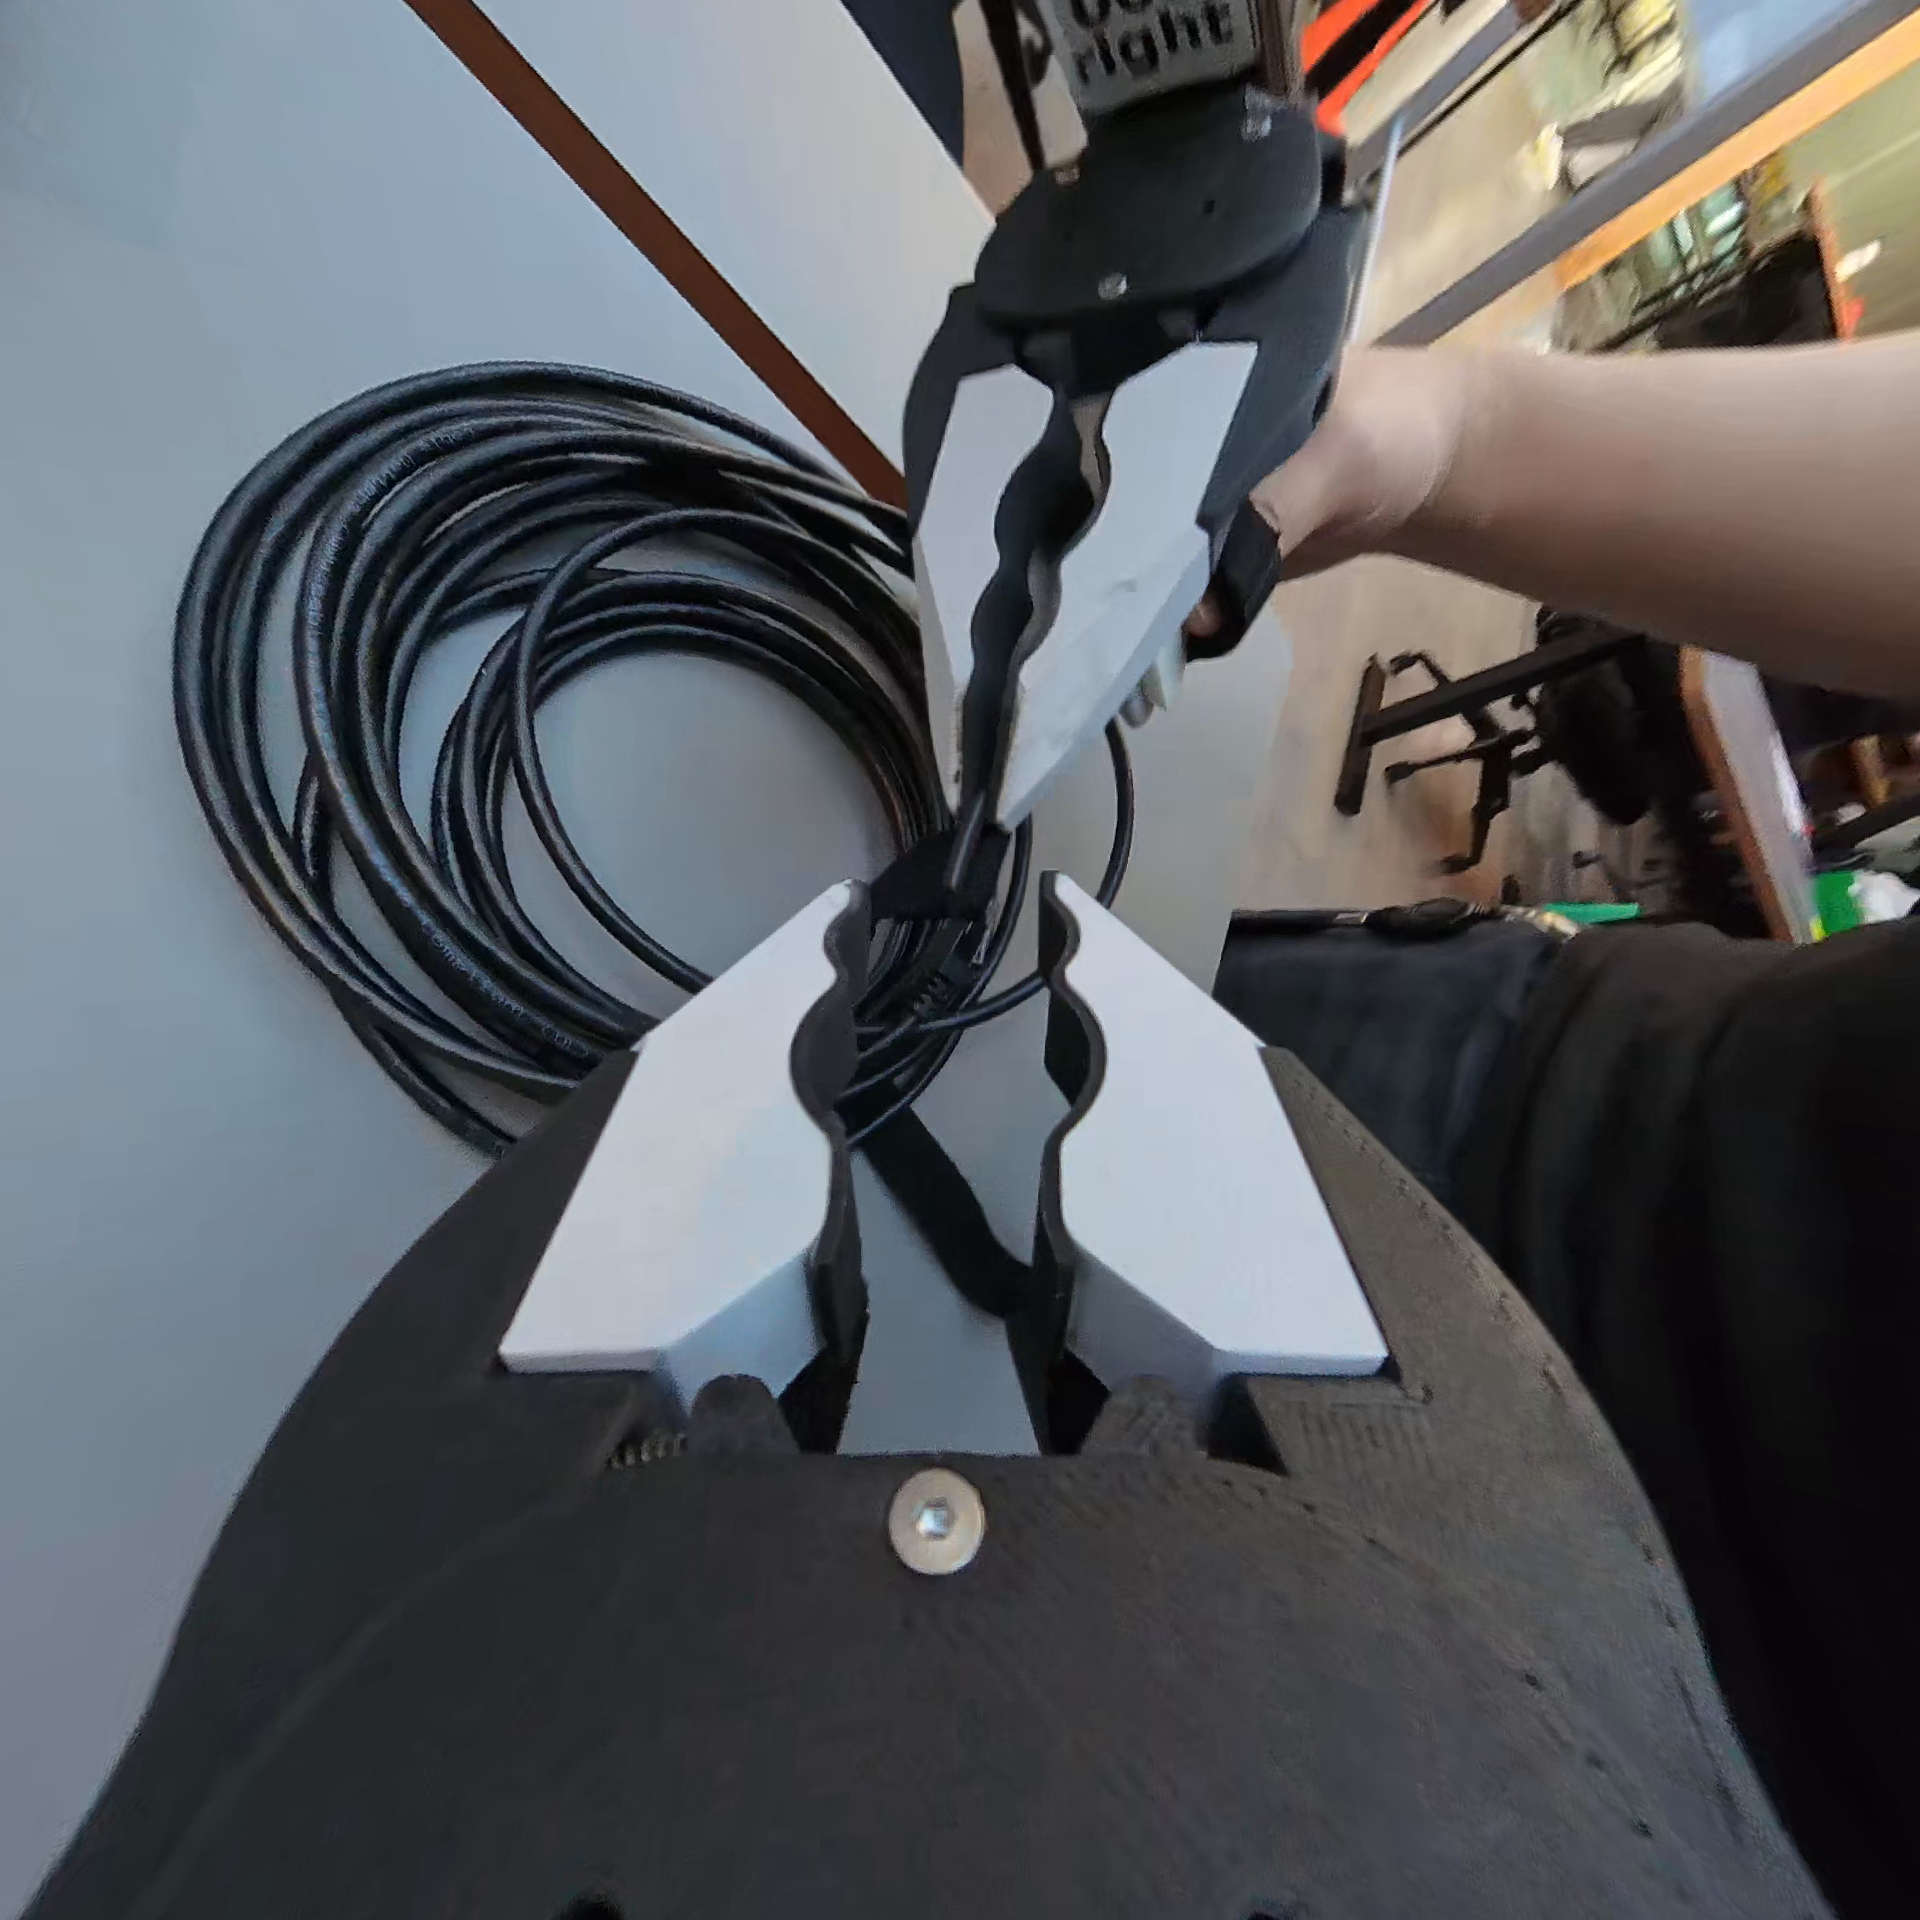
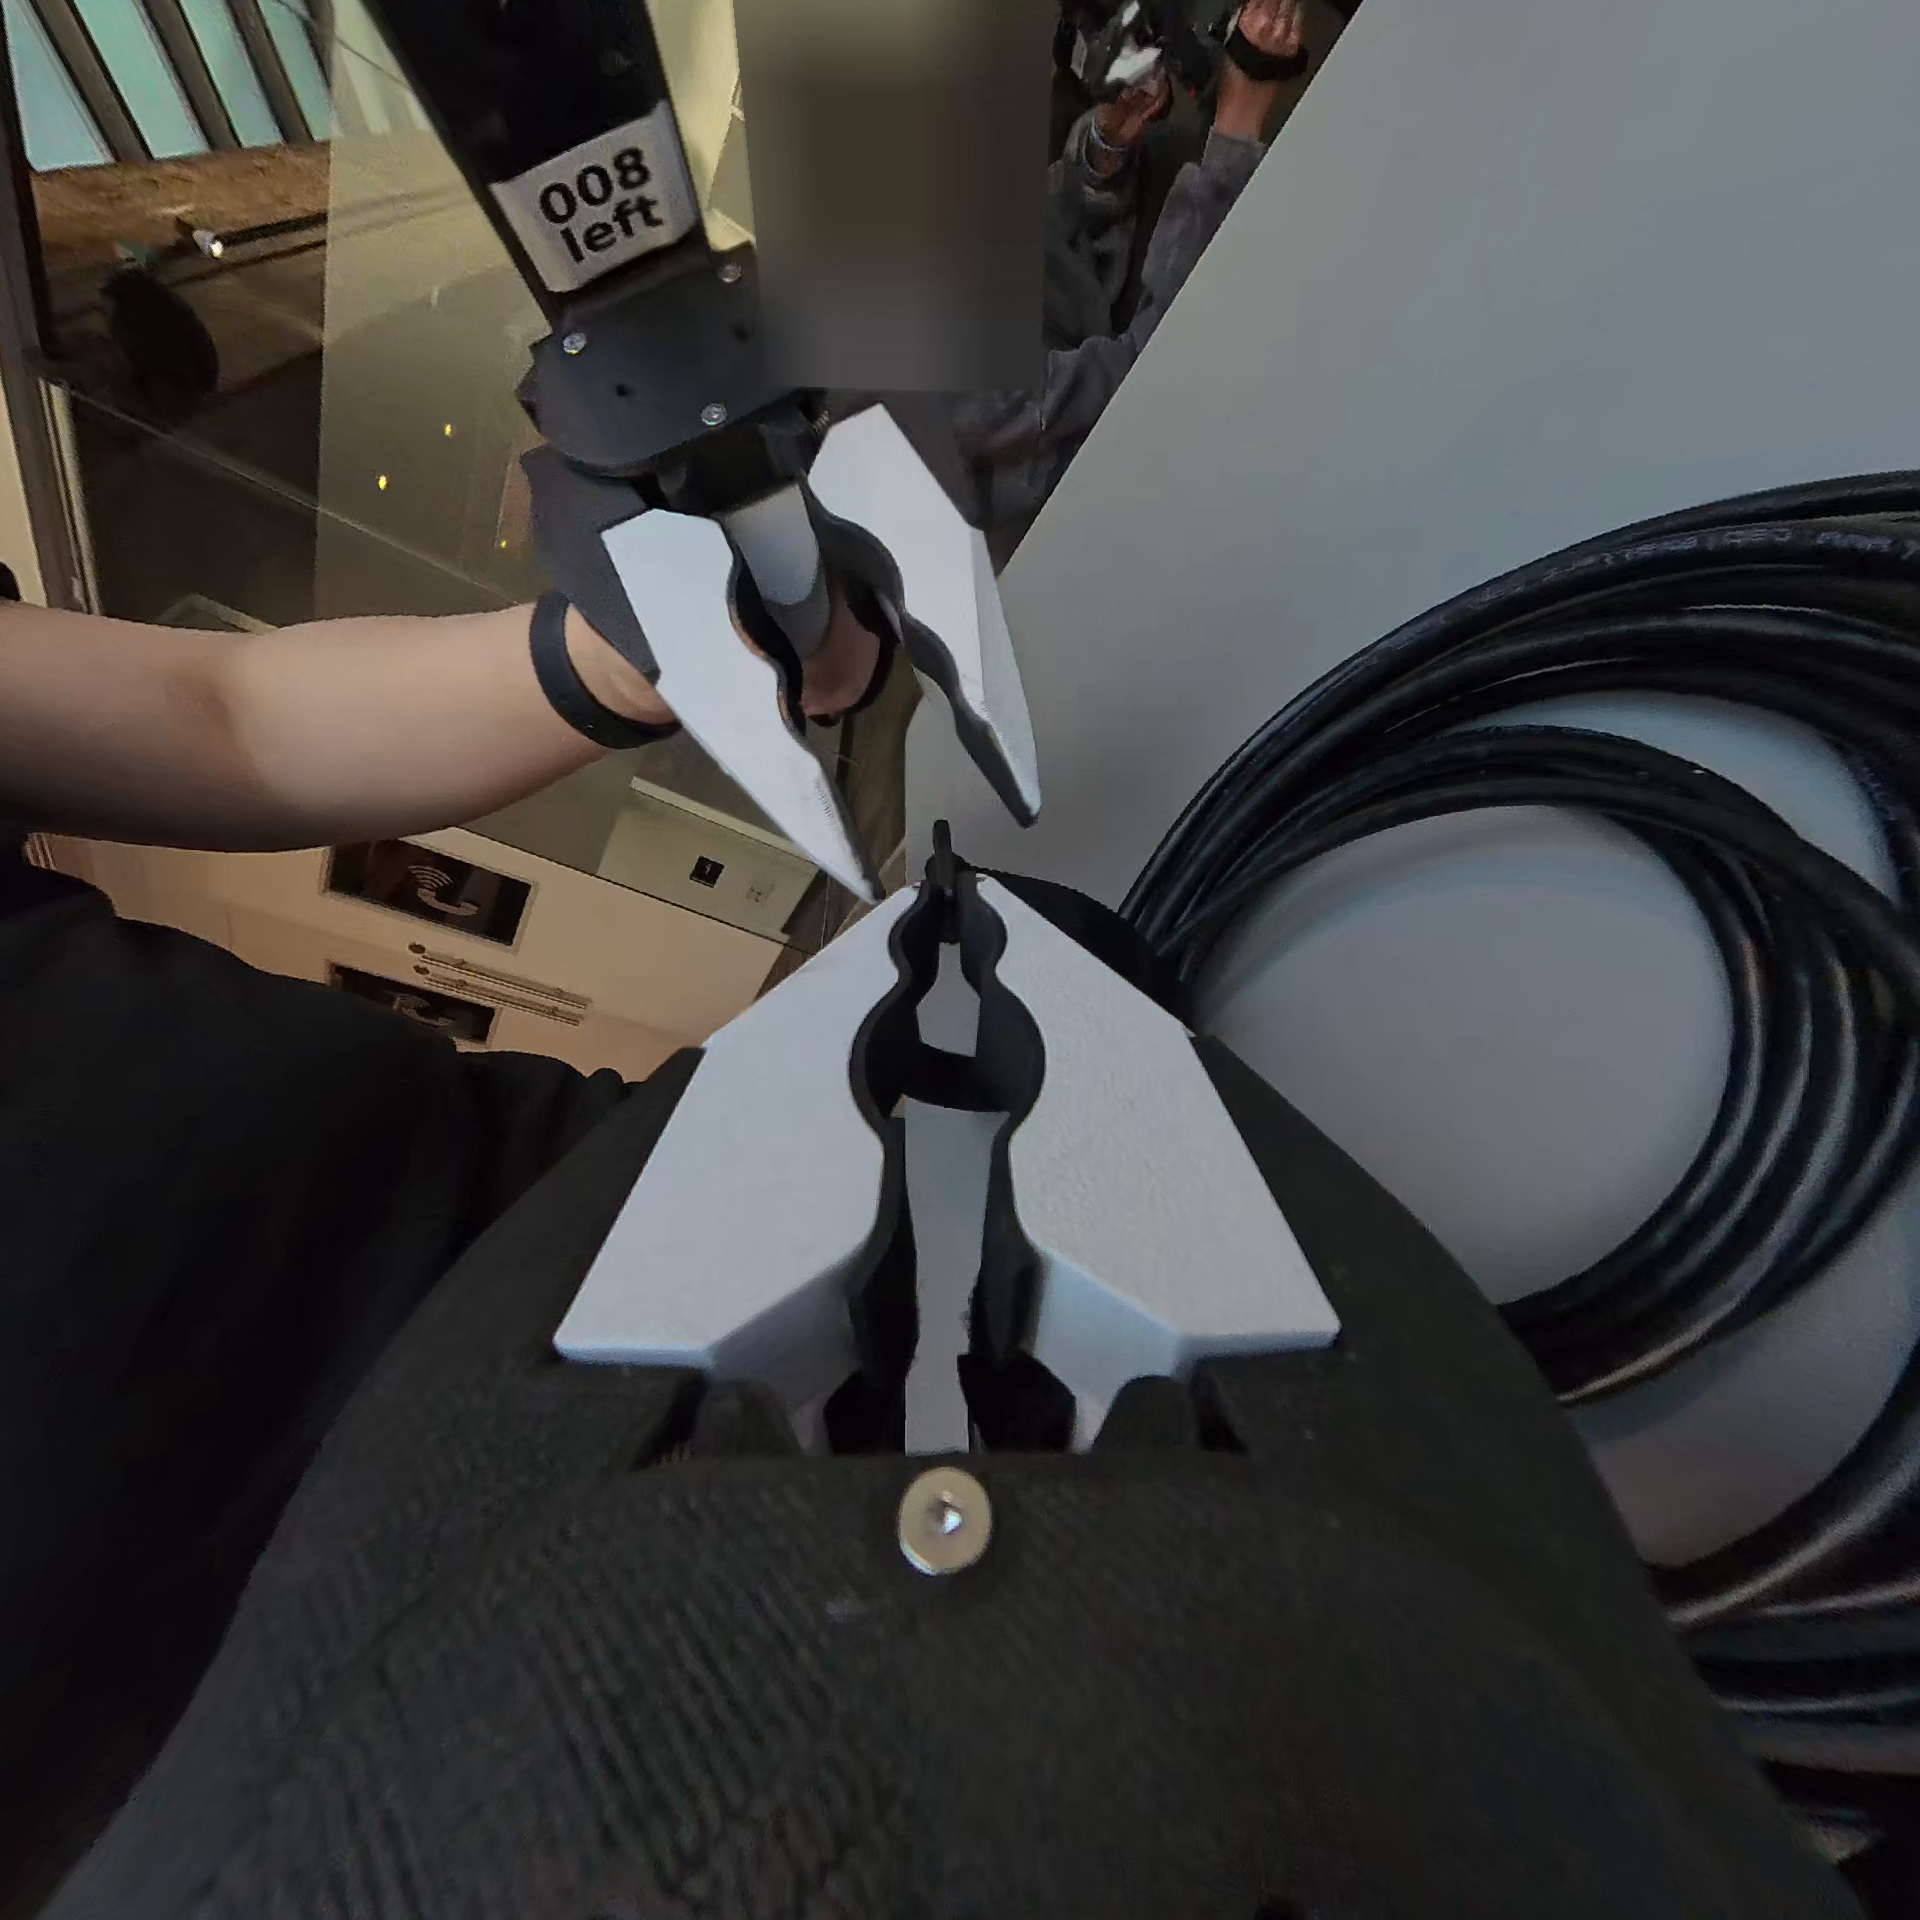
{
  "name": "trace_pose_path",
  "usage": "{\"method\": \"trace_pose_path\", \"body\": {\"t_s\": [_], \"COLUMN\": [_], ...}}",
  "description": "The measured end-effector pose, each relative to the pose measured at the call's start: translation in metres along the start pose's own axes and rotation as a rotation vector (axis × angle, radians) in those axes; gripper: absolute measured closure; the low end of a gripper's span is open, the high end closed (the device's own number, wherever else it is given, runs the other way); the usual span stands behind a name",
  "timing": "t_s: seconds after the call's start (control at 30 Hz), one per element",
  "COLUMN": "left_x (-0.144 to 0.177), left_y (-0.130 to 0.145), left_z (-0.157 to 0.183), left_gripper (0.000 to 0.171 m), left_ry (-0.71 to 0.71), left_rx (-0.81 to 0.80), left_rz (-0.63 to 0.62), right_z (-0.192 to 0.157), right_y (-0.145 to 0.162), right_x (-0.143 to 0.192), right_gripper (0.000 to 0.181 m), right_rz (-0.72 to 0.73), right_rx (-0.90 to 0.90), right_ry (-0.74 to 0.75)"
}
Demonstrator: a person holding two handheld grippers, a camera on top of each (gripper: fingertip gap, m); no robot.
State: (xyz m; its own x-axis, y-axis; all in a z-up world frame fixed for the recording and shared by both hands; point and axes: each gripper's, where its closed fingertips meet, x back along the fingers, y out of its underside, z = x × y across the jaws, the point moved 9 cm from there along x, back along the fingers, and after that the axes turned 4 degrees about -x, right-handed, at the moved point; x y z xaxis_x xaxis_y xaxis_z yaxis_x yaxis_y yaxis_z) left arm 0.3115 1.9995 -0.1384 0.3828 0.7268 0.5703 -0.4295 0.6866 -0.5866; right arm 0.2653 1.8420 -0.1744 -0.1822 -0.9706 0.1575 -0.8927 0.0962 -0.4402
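A coil of black cable [image 1: 416, 727] lies on a white table [image 1: 208, 312]; it also shows in the right wrist view [image 2: 1558, 748]. A black strap [image 1: 925, 883] wraps the bundle at the near side of the coil. My right gripper [image 2: 940, 896] is shut on the strap's end [image 2: 942, 854], which sticks out past its tips; the left wrist view shows that gripper [image 1: 982, 816] coming from above and pinching the strap. My left gripper [image 1: 951, 920] is open, its fingers either side of the strapped bundle, not pressing on it. In the right wrist view the left gripper [image 2: 951, 847] stands open just beyond my right tips.
A brown stripe [image 1: 644, 229] crosses the table. The table edge [image 2: 1143, 416] runs close behind the grippers. A person's hand [image 1: 1351, 468] holds the right gripper, an arm [image 2: 260, 717] the left. Dark clothing [image 1: 1662, 1247] fills the near right.
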Motion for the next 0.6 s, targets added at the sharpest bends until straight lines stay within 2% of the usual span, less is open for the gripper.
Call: {"method": "trace_pose_path", "body": {"t_s": [0.1, 0.2, 0.37, 0.43, 0.5, 0.6], "left_x": [-0.012, -0.028, -0.029, -0.031, -0.034, -0.039], "left_y": [0.001, 0.003, -0.002, -0.005, -0.009, -0.012], "left_z": [-0.008, -0.014, -0.022, -0.024, -0.026, -0.028], "left_gripper": [0.157, 0.160, 0.164, 0.166, 0.166, 0.166], "left_ry": [0.072, 0.079, 0.128, 0.161, 0.188, 0.190], "left_rx": [0.052, 0.059, 0.104, 0.073, 0.030, -0.040], "left_rz": [0.032, -0.004, 0.031, -0.012, -0.088, -0.187], "right_z": [0.004, 0.010, 0.009, 0.009, 0.011, 0.012], "right_y": [0.002, 0.007, 0.008, 0.009, 0.011, 0.013], "right_x": [0.002, 0.005, 0.012, 0.013, 0.013, 0.009], "right_gripper": [0.181, 0.181, 0.181, 0.177, 0.166, 0.165], "right_rz": [0.048, 0.057, 0.145, 0.125, 0.096, 0.044], "right_rx": [-0.021, 0.001, 0.047, 0.072, 0.103, 0.139], "right_ry": [0.008, 0.084, 0.152, 0.180, 0.235, 0.264]}}
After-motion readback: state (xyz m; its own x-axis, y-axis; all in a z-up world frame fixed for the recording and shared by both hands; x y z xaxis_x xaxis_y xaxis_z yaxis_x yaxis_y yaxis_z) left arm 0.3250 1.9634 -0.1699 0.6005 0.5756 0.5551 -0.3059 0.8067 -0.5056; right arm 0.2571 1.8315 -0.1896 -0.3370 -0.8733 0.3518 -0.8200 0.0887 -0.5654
